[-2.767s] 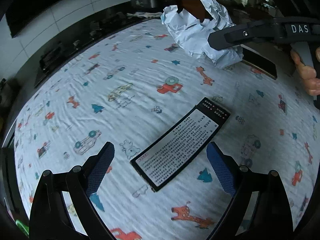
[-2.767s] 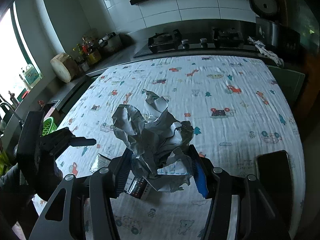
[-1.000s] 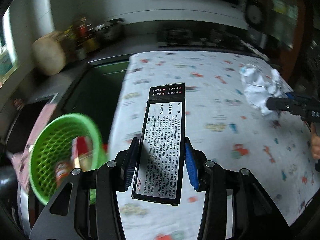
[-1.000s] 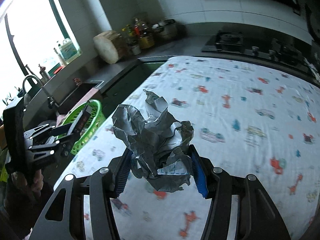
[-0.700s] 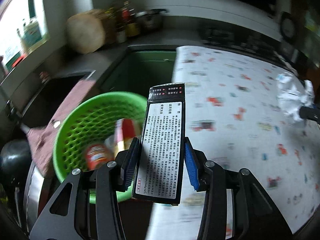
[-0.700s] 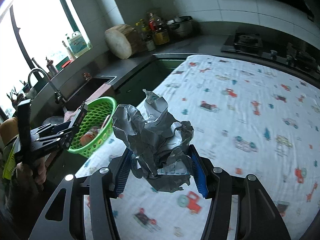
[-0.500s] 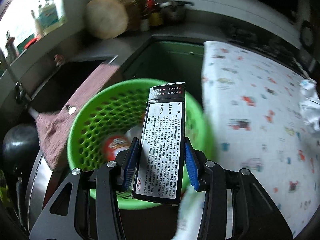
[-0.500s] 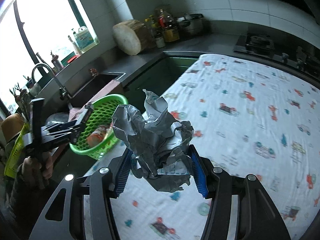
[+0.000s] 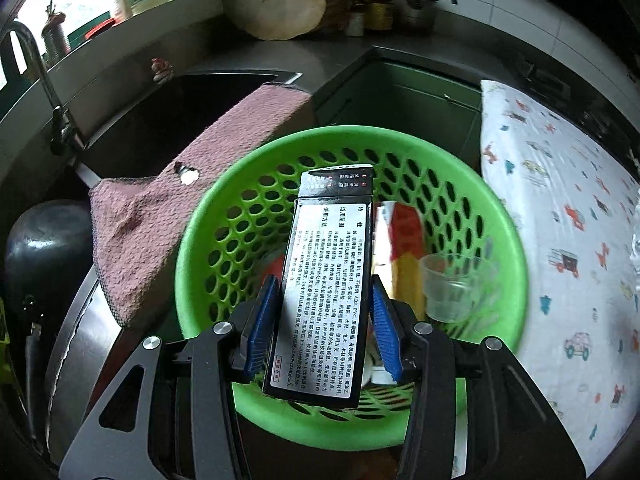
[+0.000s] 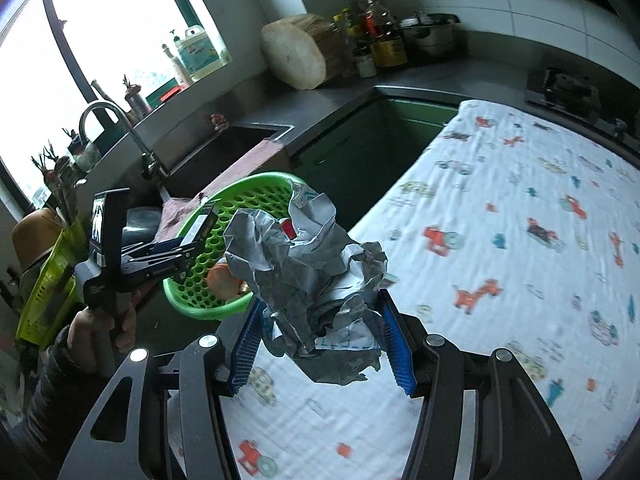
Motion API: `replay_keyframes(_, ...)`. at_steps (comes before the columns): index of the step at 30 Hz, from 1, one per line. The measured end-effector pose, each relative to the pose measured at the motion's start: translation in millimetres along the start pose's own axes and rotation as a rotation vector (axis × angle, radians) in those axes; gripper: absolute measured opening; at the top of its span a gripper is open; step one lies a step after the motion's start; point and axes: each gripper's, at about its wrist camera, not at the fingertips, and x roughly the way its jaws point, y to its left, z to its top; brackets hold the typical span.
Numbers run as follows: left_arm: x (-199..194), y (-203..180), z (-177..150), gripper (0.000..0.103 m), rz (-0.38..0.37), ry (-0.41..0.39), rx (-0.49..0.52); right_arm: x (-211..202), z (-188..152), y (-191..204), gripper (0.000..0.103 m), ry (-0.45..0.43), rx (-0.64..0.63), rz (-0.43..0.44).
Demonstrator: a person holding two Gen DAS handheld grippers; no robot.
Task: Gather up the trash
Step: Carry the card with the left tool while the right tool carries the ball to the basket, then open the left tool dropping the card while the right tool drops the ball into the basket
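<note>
Hovering our left claw (image 9: 324, 320) over the green basket (image 9: 508, 224), jaws just easing off the upright black box (image 9: 328, 280); right claw (image 10: 320, 344) clenches crumpled paper (image 10: 308, 264) nearby.

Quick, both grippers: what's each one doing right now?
Left gripper: jaws just opening, black box between them over the green basket.
Right gripper: shut on crumpled paper.
</note>
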Motion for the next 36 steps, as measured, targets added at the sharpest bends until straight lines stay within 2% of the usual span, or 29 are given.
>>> replay_keyframes(4,5,7,1,0.050,0.008,0.002,-0.012,15,3,11,0.053,0.017,-0.007,0.022)
replay_keyframes(6,5,11,1,0.067,0.020,-0.004,-0.022,23,6,17,0.053,0.027,-0.014,0.031)
replay_keyframes(7,5,12,1,0.069,0.024,-0.011,-0.026,26,7,20,0.053,0.030,-0.017,0.033)
replay_keyframes(13,-2,22,-3,0.069,0.008,-0.029,-0.042,44,12,34,0.054,0.053,-0.034,0.051)
replay_keyframes(19,-22,30,-11,0.074,0.019,-0.056,-0.056,69,17,47,0.053,0.084,-0.048,0.060)
replay_keyframes(24,-40,38,-22,0.082,0.038,-0.069,-0.080,90,21,59,0.053,0.100,-0.053,0.073)
replay_keyframes(31,-63,44,-40,0.088,0.033,-0.084,-0.115,119,24,77,0.054,0.120,-0.057,0.084)
replay_keyframes(36,-83,42,-50,0.096,0.070,-0.124,-0.118,138,26,91,0.056,0.133,-0.075,0.087)
